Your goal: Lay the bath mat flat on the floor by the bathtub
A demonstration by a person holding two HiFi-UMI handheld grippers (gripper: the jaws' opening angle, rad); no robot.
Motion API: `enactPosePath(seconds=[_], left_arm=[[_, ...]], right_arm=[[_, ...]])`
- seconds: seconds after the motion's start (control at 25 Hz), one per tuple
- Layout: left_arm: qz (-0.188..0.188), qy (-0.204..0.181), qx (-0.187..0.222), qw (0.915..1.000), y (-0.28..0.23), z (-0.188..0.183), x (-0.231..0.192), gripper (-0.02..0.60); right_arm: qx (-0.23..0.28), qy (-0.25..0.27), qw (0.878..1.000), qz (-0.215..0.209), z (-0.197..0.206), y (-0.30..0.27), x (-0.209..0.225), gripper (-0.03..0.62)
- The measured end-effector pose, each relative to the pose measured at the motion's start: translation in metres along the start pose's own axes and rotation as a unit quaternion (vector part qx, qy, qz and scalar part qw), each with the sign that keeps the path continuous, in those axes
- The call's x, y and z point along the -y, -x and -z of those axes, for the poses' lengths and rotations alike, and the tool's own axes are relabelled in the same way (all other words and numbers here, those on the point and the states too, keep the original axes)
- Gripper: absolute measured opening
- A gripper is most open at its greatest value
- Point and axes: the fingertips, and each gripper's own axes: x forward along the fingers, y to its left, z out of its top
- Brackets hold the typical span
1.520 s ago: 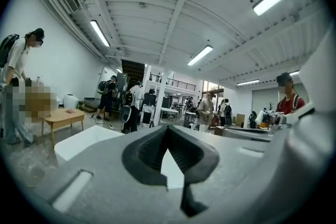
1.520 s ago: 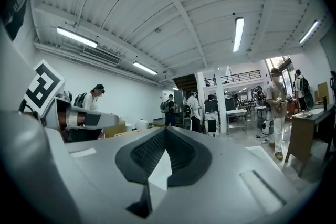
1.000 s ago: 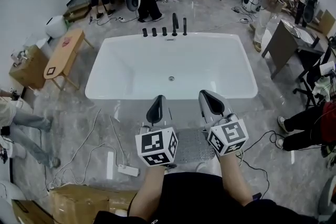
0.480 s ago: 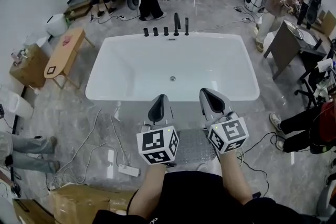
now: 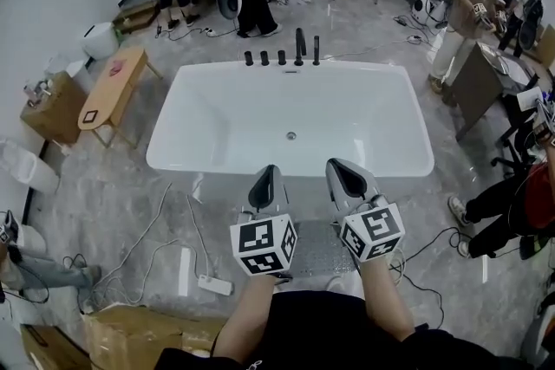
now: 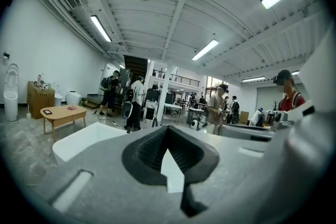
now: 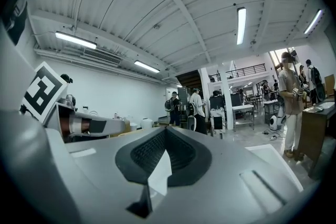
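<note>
Bright ceiling strip lights (image 7: 241,24), soft shadows, strong fisheye edges, near tool blurred.

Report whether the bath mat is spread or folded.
Spread, it seems: the bath mat lies flat by the bathtub; its edges are hidden.

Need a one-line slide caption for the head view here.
Left gripper and right gripper, both shut and empty, held above a grey textured bath mat lying beside the white rectangular bathtub.
</note>
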Motion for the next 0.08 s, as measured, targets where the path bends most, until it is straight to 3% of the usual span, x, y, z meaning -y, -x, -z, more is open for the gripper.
enactPosePath(seconds=[0.08], left_arm=[[-0.002,0.000,0.001,1.0000,-0.0042,-0.0033,-0.0020,0.003]], right_arm=[[0.001,0.001,1.000,-0.004,-0.0029,-0.0054,0.0010,0.006]])
